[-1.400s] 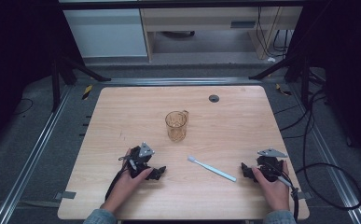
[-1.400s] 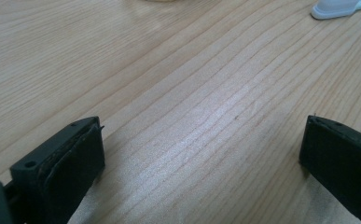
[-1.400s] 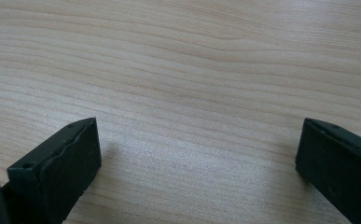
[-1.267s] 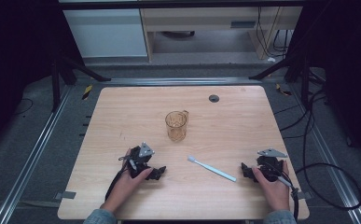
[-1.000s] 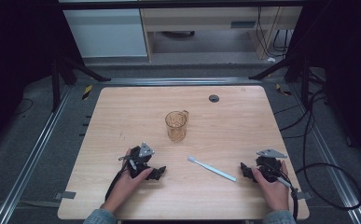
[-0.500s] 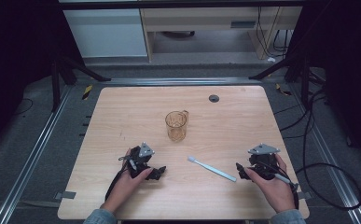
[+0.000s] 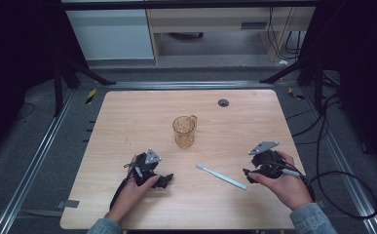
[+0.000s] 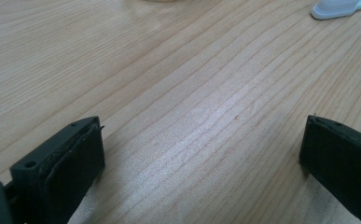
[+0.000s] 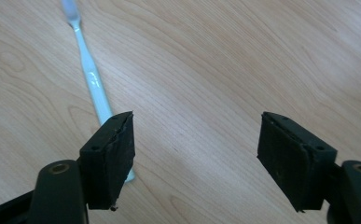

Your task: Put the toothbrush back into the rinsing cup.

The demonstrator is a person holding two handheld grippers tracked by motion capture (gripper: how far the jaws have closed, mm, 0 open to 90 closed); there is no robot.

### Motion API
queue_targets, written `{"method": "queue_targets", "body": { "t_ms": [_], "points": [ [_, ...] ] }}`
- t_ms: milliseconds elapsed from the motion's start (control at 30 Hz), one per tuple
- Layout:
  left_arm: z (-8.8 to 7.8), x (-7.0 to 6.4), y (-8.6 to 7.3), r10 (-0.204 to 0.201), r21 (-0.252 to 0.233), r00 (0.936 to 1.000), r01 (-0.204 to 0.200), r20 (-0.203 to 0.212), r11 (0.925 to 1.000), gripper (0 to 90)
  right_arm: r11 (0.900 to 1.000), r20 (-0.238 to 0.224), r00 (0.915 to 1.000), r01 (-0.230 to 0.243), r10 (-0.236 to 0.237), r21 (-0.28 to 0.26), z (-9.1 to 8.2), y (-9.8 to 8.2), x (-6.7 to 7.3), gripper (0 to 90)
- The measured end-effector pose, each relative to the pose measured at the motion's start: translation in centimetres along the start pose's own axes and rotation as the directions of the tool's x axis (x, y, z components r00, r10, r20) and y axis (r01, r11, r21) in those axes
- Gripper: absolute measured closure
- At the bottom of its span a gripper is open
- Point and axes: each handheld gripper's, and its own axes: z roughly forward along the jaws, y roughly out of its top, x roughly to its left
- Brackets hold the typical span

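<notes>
A pale blue-white toothbrush (image 7: 221, 176) lies flat on the wooden table (image 7: 127, 117), head toward the left. Behind it stands a clear amber cup (image 7: 184, 131) with a handle. My right gripper (image 7: 251, 174) hovers just off the handle end, raised above the wood. In the right gripper view (image 9: 197, 126) its jaws have just been closing but still stand apart with only bare wood between them; the toothbrush (image 9: 90, 74) runs under the left jaw. My left gripper (image 7: 164, 180) rests low on the table, open (image 8: 201, 135), with the brush head (image 8: 336, 7) far ahead.
A small black round grommet (image 7: 223, 102) sits near the table's far edge. Cables (image 7: 342, 190) trail on the floor to the right. White cabinets (image 7: 113, 34) stand beyond the table, and metal rails (image 7: 35, 161) run along its sides.
The right hand has lifted off the table and moved left toward the toothbrush's handle end. The left hand, the cup and the toothbrush have stayed put.
</notes>
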Motion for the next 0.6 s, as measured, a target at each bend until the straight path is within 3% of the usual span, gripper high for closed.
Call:
{"method": "queue_targets", "body": {
  "t_ms": [200, 300, 600],
  "points": [
    [0.0, 0.0, 0.0, 0.000, 0.000, 1.0000, 0.000, 0.000, 1.0000, 0.0, 0.998, -0.048, 0.9972, 0.058, -0.057, 0.022, 0.1, 2.1, 0.2, 34.2],
    [0.0, 0.0, 0.0, 0.000, 0.000, 1.0000, 0.000, 0.000, 1.0000, 0.0, 0.994, -0.084, 0.9920, 0.098, -0.095, 0.038, 0.5, 3.5, 0.6, 37.3],
    [0.0, 0.0, 0.0, -0.002, -0.003, 1.0000, 0.002, -0.001, 1.0000, 0.0, 0.984, -0.120, 0.9807, 0.163, -0.154, 0.072, 1.3, 5.7, 1.3, 41.5]
  ]
}}
